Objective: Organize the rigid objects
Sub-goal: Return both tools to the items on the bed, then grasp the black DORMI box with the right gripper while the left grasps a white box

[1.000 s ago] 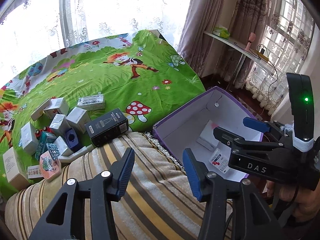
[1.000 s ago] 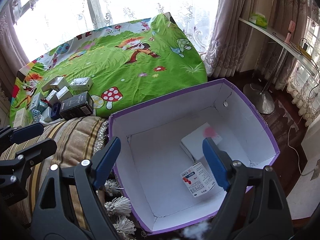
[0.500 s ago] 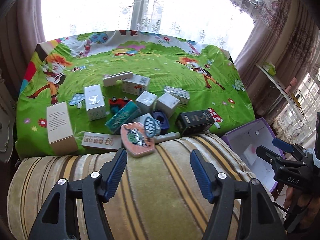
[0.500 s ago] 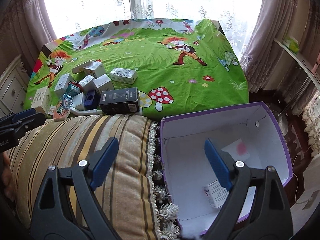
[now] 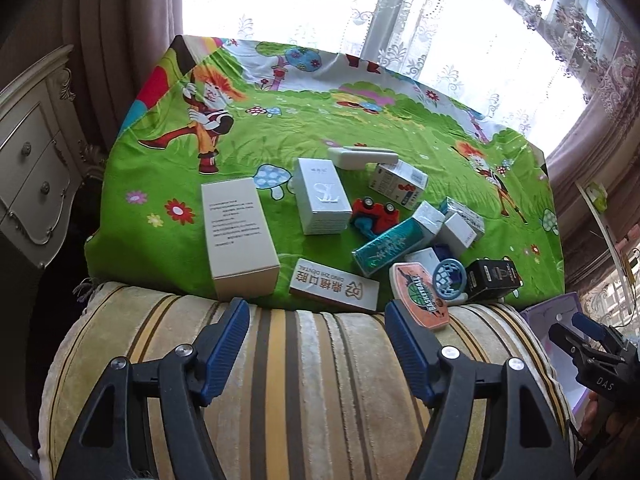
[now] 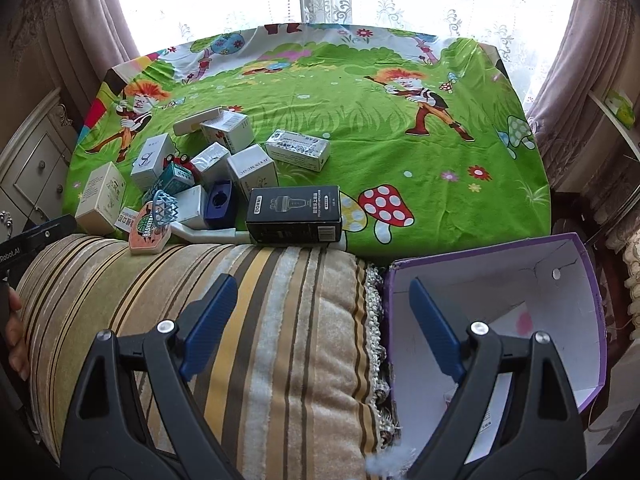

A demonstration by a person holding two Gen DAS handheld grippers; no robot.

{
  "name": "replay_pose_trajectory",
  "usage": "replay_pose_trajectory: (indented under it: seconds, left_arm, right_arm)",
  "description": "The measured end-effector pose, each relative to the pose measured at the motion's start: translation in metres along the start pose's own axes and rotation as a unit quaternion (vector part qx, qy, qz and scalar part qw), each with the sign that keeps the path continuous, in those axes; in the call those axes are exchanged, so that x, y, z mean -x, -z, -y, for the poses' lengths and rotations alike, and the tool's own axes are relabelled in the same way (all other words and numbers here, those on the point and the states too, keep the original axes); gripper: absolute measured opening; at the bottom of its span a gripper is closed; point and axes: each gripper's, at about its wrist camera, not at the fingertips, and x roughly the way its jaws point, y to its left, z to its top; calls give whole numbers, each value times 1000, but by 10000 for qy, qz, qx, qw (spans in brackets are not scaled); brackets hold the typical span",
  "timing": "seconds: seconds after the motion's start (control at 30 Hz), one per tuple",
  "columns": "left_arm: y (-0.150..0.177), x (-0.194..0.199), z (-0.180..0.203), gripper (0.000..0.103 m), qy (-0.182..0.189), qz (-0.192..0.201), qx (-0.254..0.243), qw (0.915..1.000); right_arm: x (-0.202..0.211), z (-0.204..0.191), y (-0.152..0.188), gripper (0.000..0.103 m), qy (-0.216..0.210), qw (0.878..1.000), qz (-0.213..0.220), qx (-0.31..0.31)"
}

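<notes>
Several small boxes lie in a pile on the green cartoon sheet: a tall beige box, a white SL box, a white dental box, a teal box, a red toy car, an orange basketball toy and a black box. My left gripper hovers over the striped cushion just short of the pile, its jaws opening with nothing between them. My right gripper stands open and empty over the cushion's right end, beside the purple bin.
A striped cushion runs along the bed's near edge. The purple bin with white inside holds a small box low down. A cream dresser stands to the left. Curtains and bright windows lie behind the bed.
Both grippers swung left, away from the purple bin. The left one now faces the pile of boxes and its jaws have spread wider. The right one moved over the cushion's end.
</notes>
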Motion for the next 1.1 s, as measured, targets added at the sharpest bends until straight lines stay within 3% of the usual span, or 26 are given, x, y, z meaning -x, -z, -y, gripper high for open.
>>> replay_pose_trajectory:
  seconds: [0.4,0.53,0.93,1.03,1.1]
  left_arm:
    - [-30,-40,-33,78,-557,-496,395,9964]
    - [-39,-54,-39,78,-809,-552,481,9940]
    - [-43,-83,-41,78,-1100,-704,467,9903]
    - [-43,-87,-41,75,-1151,-699,435,9899]
    - [-42,-87,-41,66,-1177,-692,431,9897]
  right_arm:
    - [-41,-14,-25,91,-29,9991,-356,247]
    - [-56,-18,-30,91,-8,9984,-474,313]
    - [-87,-25,-46,92,53,9970,-629,450]
    - [-96,-26,-49,92,87,9964,-707,461]
    - [-102,-26,-50,92,114,9958,-773,481]
